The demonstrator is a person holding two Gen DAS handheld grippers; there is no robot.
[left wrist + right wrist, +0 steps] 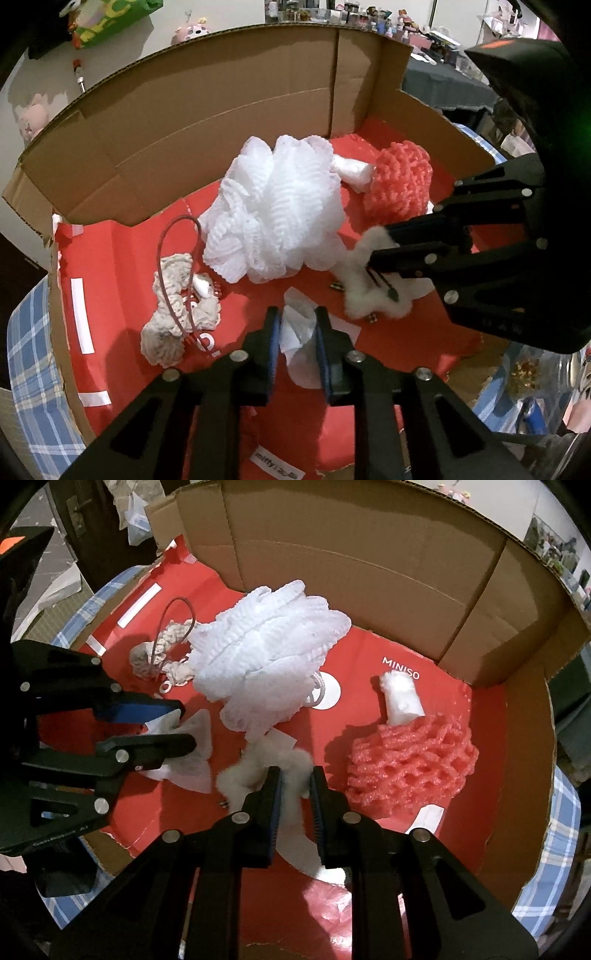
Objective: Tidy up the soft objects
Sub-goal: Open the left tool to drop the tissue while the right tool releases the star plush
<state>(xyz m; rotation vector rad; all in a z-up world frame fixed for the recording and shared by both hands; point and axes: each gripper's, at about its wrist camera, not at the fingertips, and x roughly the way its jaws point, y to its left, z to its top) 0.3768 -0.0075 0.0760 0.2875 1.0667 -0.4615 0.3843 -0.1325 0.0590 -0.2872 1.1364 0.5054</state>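
Inside a cardboard box (229, 110) lined with red paper lie soft things. A big white mesh foam bundle (273, 206) (269, 646) sits mid-box. A pink foam net (402, 181) (410, 768) lies to the right, beside a small white foam roll (400, 698). A beige knitted piece with a dark red cord (177, 306) (162, 646) lies left. My left gripper (297, 332) (184, 727) is shut on a white tissue (299, 343) (192, 753). My right gripper (295, 786) (376, 243) is shut on a fluffy white cotton tuft (258, 771) (365, 291).
The box stands on a blue plaid cloth (29, 354) (554, 867). Its cardboard walls (369, 561) rise at the back and right. White paper scraps (428, 818) lie on the red liner. Cluttered shelves and plush toys (192, 31) show beyond the box.
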